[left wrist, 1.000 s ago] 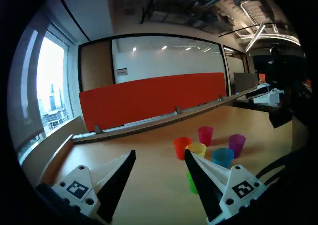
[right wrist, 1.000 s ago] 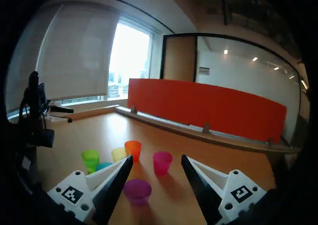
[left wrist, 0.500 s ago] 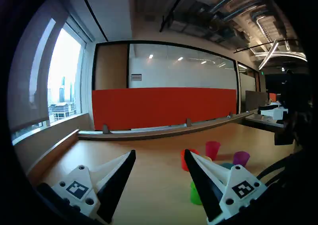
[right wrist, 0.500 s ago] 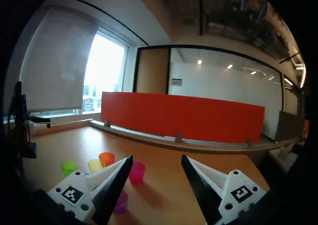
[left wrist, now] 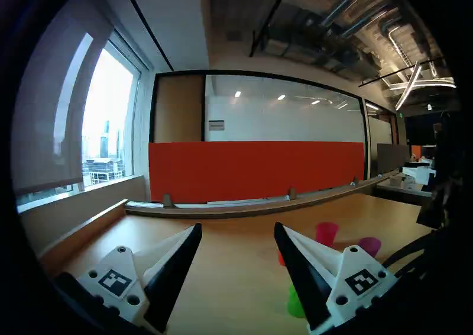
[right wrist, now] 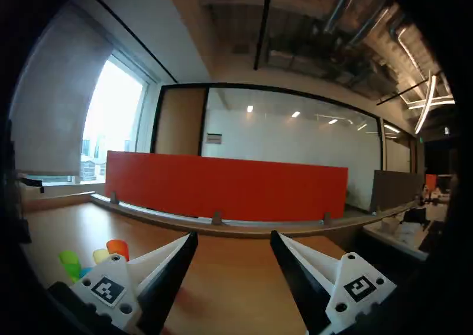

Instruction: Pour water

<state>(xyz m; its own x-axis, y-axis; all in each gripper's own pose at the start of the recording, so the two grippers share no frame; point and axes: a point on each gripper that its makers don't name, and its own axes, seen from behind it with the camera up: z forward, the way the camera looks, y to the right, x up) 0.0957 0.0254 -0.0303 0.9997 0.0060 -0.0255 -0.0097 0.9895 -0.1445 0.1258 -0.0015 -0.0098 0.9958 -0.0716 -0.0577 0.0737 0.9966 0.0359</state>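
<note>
**A:** We start with the biggest thing, the long wooden table (left wrist: pixel 236 279). An orange-red partition (left wrist: pixel 254 169) runs along its far edge.

**B:** Both our tools hang above that table. The left gripper (left wrist: pixel 236 226) has its fingers spread wide with nothing between them. The right gripper (right wrist: pixel 233 234) stands the same way, apart and empty.

**A:** The cups sit low on the table, close to us. In the left gripper view the pink cup (left wrist: pixel 326 232) and the purple cup (left wrist: pixel 369 246) stand beyond the finger on that view's right. The green cup (left wrist: pixel 294 302) is half hidden beside the same finger. In the right gripper view the orange cup (right wrist: pixel 117 249) and the yellow cup (right wrist: pixel 100 255) peek out at the lower left.

**B:** How will they handle?

**A:** We judge them to be light, thin plastic with smooth walls. A hard squeeze could flex a wall and slop whatever is inside. We would take one across the middle of its wall, below the rim, with a finger on each side. We cannot tell which cup holds water.

**B:** And their looks?

**A:** They are small tapered tumblers in bright colours, open-topped and upright, and they stand close together.
</note>
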